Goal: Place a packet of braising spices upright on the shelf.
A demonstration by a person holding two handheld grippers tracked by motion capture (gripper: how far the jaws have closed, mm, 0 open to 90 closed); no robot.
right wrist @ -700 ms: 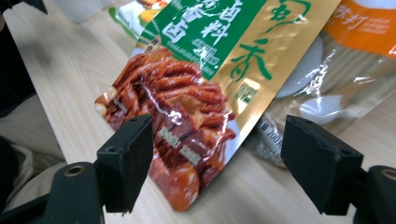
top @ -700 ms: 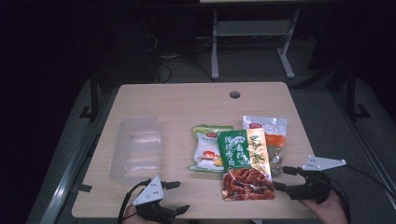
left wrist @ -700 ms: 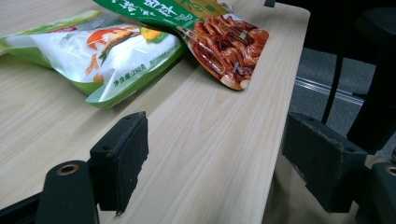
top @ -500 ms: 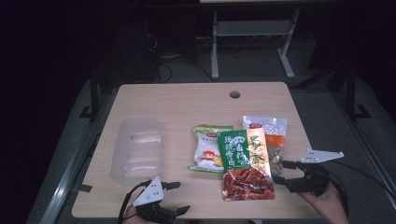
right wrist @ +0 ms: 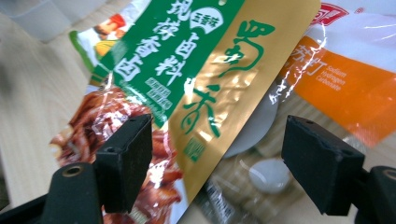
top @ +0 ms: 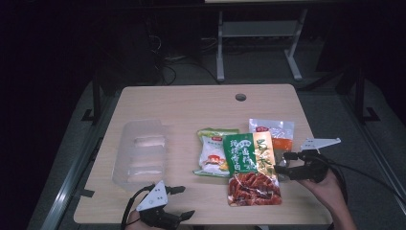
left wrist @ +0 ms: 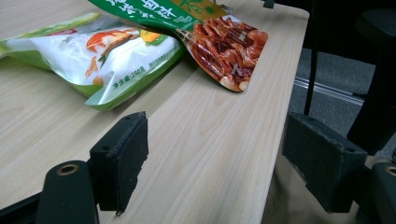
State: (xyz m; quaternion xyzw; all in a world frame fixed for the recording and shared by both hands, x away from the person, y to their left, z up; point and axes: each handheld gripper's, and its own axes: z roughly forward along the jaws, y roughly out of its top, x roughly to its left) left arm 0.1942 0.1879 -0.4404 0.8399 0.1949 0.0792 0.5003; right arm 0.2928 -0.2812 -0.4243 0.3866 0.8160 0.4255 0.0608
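The right gripper [top: 281, 163] sits at the table's [top: 191, 103] right edge with its jaws spread wide, straddling the long edge of the green and gold spice packet [top: 249, 165], apparently lining up a pinch. That packet lies toward the near right corner, overlapping a white and green bag [top: 213, 153] and an orange-labelled pouch [top: 275, 132]. The left gripper [top: 182, 201], jaws also apart and empty, waits at the near edge below the clear plastic tray [top: 141, 151].

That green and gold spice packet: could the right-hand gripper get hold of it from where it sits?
Probably yes. The right gripper has open jaws at the green and gold spice packet's edge, which lies on top of the other packets, with nothing between.
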